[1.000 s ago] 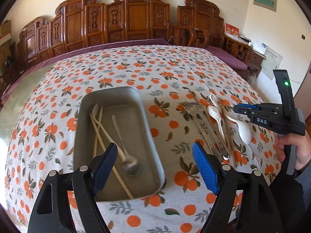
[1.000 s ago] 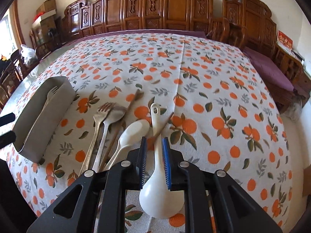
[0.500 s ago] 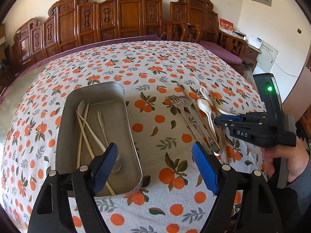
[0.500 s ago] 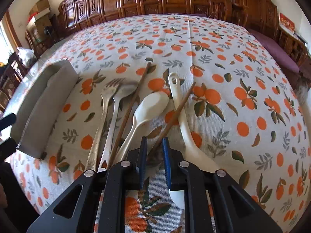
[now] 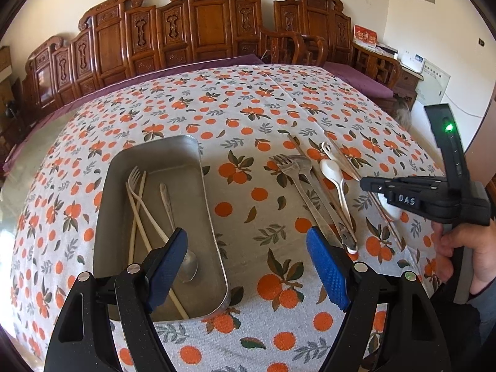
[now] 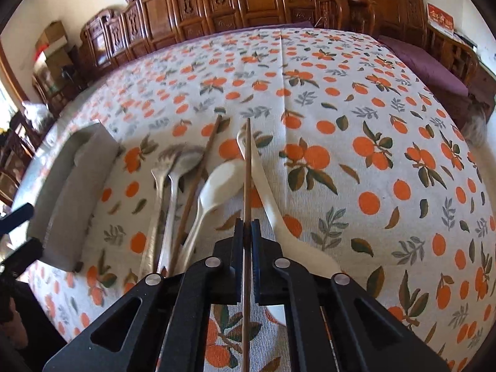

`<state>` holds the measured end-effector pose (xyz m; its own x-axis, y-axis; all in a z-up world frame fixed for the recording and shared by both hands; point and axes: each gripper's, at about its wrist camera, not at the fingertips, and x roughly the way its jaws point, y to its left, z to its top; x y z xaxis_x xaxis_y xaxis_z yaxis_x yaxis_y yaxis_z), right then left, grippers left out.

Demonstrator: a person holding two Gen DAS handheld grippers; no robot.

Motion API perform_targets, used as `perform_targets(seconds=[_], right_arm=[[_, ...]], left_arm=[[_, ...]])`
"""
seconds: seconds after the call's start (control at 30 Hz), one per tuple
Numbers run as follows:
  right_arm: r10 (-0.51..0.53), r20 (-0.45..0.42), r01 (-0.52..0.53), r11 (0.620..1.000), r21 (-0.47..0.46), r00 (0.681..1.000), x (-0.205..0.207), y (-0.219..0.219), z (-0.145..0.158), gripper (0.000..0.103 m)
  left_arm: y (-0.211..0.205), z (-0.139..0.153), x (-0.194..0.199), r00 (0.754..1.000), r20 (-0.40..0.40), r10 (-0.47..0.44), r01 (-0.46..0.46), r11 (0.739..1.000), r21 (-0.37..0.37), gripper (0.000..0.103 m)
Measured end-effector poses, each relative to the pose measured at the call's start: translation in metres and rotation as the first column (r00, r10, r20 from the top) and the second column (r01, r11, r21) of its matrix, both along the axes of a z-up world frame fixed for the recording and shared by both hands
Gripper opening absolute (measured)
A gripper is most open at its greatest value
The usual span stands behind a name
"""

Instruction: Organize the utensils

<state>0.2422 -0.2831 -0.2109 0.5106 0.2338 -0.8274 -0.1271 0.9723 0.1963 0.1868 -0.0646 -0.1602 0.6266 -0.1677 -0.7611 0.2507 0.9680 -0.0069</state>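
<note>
A metal tray (image 5: 202,186) on the orange-print tablecloth holds a fork (image 5: 135,173), pale chopsticks (image 5: 139,217) and a metal spoon (image 5: 188,266). My left gripper (image 5: 246,240) hangs open over the tray's near right corner with nothing between its fingers. To the right lie a metal fork (image 6: 161,170), a metal spoon (image 6: 186,161), a brown chopstick (image 6: 198,183), a white plastic spoon (image 6: 220,183) and a white soup spoon (image 6: 269,195). My right gripper (image 6: 247,226) has its jaws closing tight on a second brown chopstick (image 6: 247,167), which runs straight out between the pads.
The tray (image 6: 71,186) is left of the loose utensils in the right wrist view. Carved wooden chairs (image 5: 210,34) line the far side of the table. A person's hand (image 5: 465,251) holds the right gripper's handle at the table's right edge.
The right gripper has shut on the brown chopstick, which now lines up between its pads. The right wrist has rolled. The left gripper stays open over the tray.
</note>
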Motion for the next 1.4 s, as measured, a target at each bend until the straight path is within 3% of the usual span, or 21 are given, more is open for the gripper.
perform_targets(seconds=[0.37,0.7,0.87,1.03,1.13,1.17,1.4], right_arm=[[-0.017,0.081,0.009,0.996,0.088,0.997,0.008,-0.019,0.019,0.006],[-0.014,0.098,0.005,0.996,0.094,0.995,0.015,-0.024,0.02,0.006],[-0.006,0.102,-0.004,0.995,0.098,0.995,0.016,-0.023,0.02,0.006],[0.004,0.106,-0.014,0.996,0.092,0.994,0.017,-0.019,0.02,0.006],[0.003,0.106,-0.014,0.996,0.094,0.994,0.017,-0.019,0.02,0.006],[0.004,0.106,-0.014,0.996,0.092,0.994,0.017,-0.019,0.02,0.006],[0.025,0.11,-0.035,0.995,0.088,0.994,0.016,-0.013,0.022,0.006]], left_arm=[[-0.046,-0.005,0.023,0.997,-0.025,-0.068,0.068,0.998,-0.01,0.075],[-0.073,-0.052,0.069,0.982,-0.176,-0.062,0.059,0.998,-0.025,0.039],[-0.078,-0.066,0.08,0.973,-0.23,-0.035,0.032,0.999,-0.016,0.037],[-0.088,-0.068,0.08,0.975,-0.218,-0.029,0.044,0.997,0.061,0.035],[-0.085,-0.068,0.077,0.975,-0.219,-0.041,0.057,0.996,0.067,0.022],[-0.083,-0.068,0.076,0.974,-0.222,-0.042,0.058,0.996,0.065,0.011],[-0.066,-0.065,0.073,0.972,-0.232,-0.036,0.049,0.997,0.052,0.007]])
